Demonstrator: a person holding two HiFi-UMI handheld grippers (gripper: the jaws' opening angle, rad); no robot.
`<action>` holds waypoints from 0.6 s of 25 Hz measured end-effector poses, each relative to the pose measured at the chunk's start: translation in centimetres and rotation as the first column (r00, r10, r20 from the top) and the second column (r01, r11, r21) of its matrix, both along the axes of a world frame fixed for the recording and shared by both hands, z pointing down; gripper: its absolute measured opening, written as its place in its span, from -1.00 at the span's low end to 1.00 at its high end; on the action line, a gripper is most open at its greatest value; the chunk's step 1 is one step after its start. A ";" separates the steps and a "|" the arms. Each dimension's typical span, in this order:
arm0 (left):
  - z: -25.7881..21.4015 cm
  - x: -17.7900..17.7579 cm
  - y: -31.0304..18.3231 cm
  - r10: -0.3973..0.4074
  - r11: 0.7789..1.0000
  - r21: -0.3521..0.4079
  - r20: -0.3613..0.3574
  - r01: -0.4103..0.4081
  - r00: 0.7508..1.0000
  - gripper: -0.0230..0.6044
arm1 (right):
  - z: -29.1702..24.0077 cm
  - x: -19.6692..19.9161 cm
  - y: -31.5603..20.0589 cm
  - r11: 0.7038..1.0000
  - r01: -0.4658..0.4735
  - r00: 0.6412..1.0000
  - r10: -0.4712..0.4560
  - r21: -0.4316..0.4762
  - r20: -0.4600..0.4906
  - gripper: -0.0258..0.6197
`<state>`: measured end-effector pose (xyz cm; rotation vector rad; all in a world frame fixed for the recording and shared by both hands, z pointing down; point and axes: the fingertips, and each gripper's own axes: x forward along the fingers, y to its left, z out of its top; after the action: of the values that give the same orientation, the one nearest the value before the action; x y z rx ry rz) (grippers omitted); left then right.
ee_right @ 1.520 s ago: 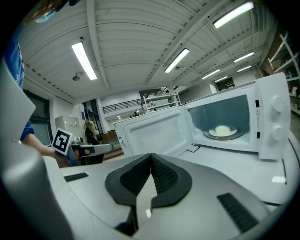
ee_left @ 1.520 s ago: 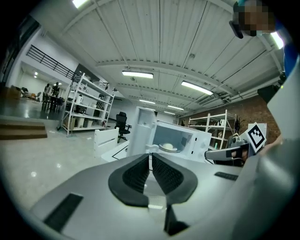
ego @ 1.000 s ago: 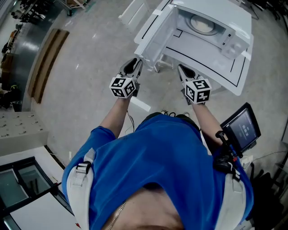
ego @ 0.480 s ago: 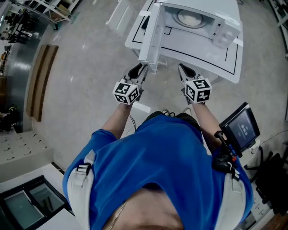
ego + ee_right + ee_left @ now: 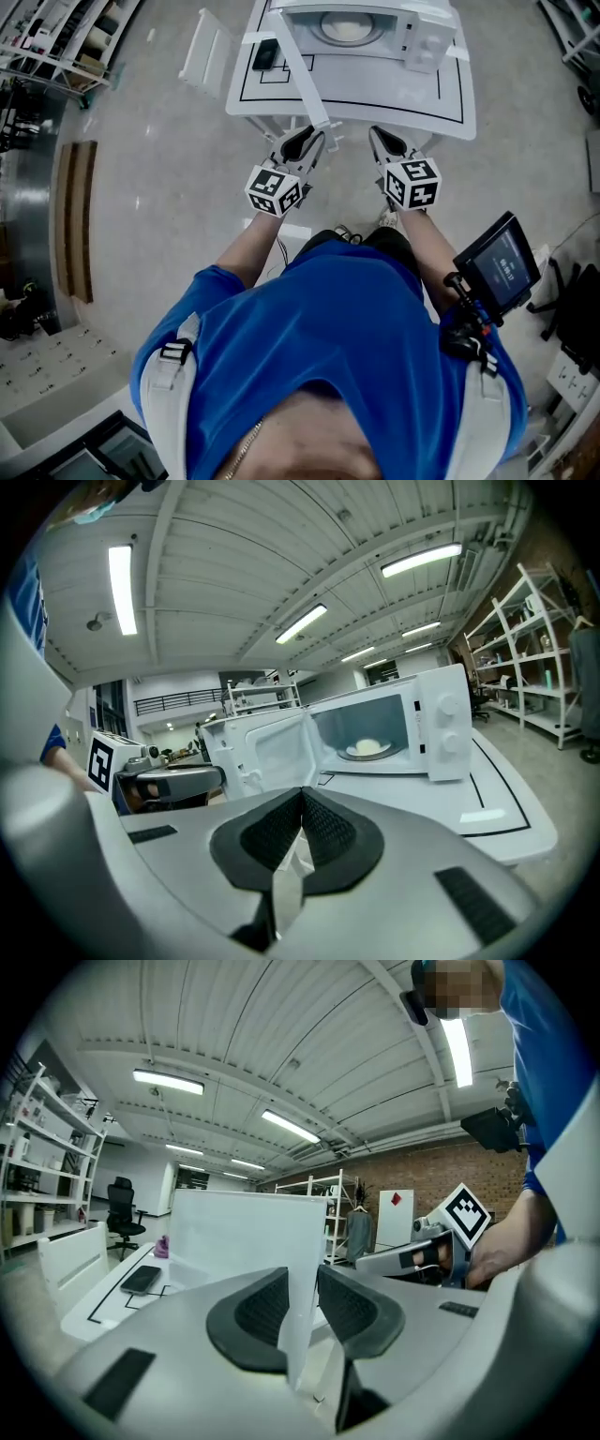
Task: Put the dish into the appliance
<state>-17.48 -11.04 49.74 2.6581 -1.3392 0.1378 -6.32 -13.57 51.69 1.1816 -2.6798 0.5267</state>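
Left gripper (image 5: 310, 141) clamps the open microwave (image 5: 441, 726) door (image 5: 248, 1232); right gripper (image 5: 300, 829) pinched shut, empty; dish (image 5: 368, 747) inside the microwave.

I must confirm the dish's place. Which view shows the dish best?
The right gripper view: the dish sits plainly inside the open microwave. The head view shows it small, from above; in the left gripper view the door hides it.
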 end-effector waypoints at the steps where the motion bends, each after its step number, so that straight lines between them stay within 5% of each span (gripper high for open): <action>1: 0.1 0.8 -0.4 0.017 1.000 -0.001 0.003 -0.017 1.000 -0.60 | 0.0 0.6 -0.3 1.000 -0.011 1.000 0.011 0.002 0.001 -0.92; 15: 0.1 10.1 -6.1 0.135 0.991 -0.003 0.043 -0.135 0.990 -0.60 | -1.4 7.4 -5.4 0.996 -0.077 0.997 0.077 0.037 0.005 -0.92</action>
<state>-7.42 -17.12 49.81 2.7603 -1.1696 0.2123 1.06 -18.98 50.28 1.3002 -2.6671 0.4927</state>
